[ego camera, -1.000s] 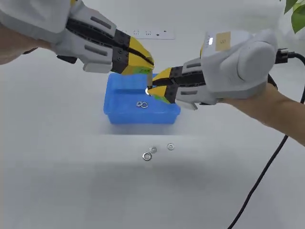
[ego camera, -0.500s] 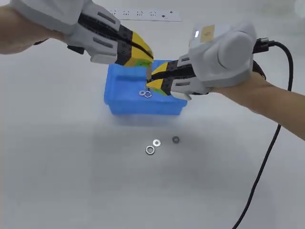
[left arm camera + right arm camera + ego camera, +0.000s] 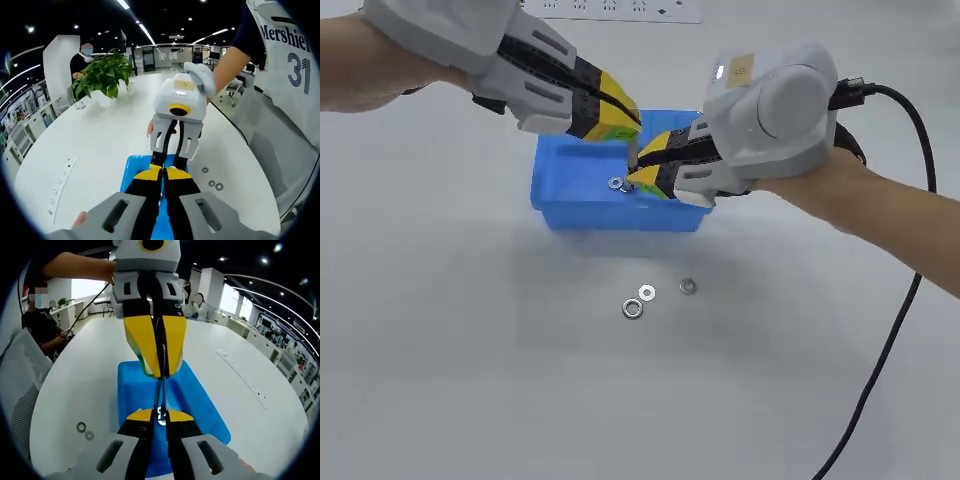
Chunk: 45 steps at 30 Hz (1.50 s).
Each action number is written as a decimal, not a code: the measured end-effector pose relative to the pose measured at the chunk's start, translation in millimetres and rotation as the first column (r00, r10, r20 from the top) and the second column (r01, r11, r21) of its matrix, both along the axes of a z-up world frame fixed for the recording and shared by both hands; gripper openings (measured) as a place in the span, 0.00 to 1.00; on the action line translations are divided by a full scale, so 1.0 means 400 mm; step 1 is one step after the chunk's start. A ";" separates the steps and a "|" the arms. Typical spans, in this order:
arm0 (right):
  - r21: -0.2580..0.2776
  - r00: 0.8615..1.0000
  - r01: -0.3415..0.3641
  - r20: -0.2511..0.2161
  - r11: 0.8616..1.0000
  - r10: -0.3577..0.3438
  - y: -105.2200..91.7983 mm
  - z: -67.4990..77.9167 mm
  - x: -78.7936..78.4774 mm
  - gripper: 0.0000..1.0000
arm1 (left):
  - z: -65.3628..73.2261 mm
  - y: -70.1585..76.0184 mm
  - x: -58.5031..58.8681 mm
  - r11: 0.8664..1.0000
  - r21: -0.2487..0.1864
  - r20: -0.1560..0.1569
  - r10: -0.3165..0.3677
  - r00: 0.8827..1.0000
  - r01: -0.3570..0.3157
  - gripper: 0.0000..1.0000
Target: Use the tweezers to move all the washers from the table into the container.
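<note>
Tweezers (image 3: 160, 382) over the blue container (image 3: 570, 205), with both grippers on them.
Left gripper (image 3: 632, 125) is clamped on their upper end. Right gripper (image 3: 640, 178) looks pinched on the tips, though the view is too tight to be sure. Some washers (image 3: 618, 184) lie inside the container, and three loose washers (image 3: 647, 294) sit on the table (image 3: 470, 350) just in front of it.

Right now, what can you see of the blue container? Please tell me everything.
The container is a shallow blue rectangular tray, plastic-looking, open on top, standing flat on the white table. A few washers lie inside. The left gripper and right gripper close on the tweezers above it; three loose washers lie on the table in front, apart from it.
</note>
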State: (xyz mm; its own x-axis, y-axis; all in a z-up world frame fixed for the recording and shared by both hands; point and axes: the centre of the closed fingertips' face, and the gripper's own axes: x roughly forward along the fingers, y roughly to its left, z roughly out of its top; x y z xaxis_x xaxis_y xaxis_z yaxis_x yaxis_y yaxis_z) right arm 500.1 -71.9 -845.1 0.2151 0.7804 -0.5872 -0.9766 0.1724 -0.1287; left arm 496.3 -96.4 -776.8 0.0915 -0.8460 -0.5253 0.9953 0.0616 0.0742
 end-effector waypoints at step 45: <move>0.094 0.995 -0.072 0.075 0.993 0.065 0.008 0.163 -0.229 0.12 | 0.156 -0.004 -0.264 0.997 -0.033 0.092 -0.060 0.994 0.063 0.05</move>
State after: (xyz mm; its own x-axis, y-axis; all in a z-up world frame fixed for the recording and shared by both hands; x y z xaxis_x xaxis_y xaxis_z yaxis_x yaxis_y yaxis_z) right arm 408.7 -68.7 -779.9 0.1981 0.8471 -0.4931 -0.9753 0.1205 -0.1849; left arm 390.7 -98.1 -714.3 0.0844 -0.8694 -0.4869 0.9866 0.0045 0.1630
